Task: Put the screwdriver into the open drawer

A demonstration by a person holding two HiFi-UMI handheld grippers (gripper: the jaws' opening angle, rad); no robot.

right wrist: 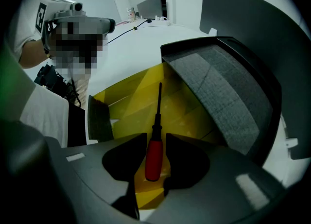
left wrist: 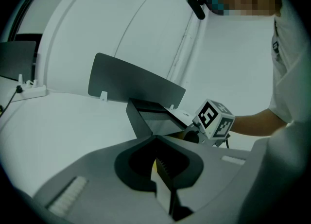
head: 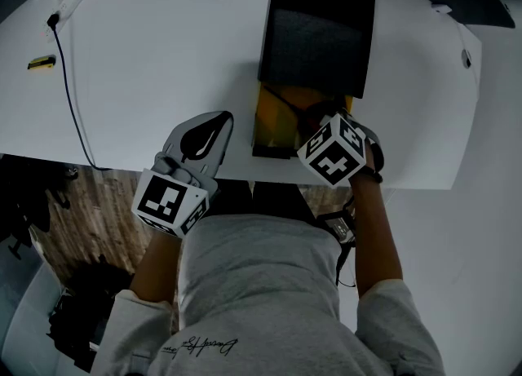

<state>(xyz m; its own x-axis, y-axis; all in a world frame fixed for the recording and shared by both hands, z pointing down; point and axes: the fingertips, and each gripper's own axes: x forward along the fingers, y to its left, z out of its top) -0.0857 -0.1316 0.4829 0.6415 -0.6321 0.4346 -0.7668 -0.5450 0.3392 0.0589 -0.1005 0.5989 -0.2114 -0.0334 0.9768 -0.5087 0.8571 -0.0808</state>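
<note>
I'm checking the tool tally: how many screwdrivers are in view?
1. The red-handled screwdriver lies in the yellow drawer, between the open jaws of the right gripper. Part of the drawer is hidden, so others may be out of sight.

right hand-held gripper (right wrist: 155, 139): jaws apart | screwdriver (right wrist: 153, 157) lying in yellow drawer (right wrist: 130, 96)

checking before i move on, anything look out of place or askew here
Nothing stands out. The red-handled screwdriver lies straight in the open yellow drawer, between the open jaws of the right hand-held gripper; no damage or spill shows.
</note>
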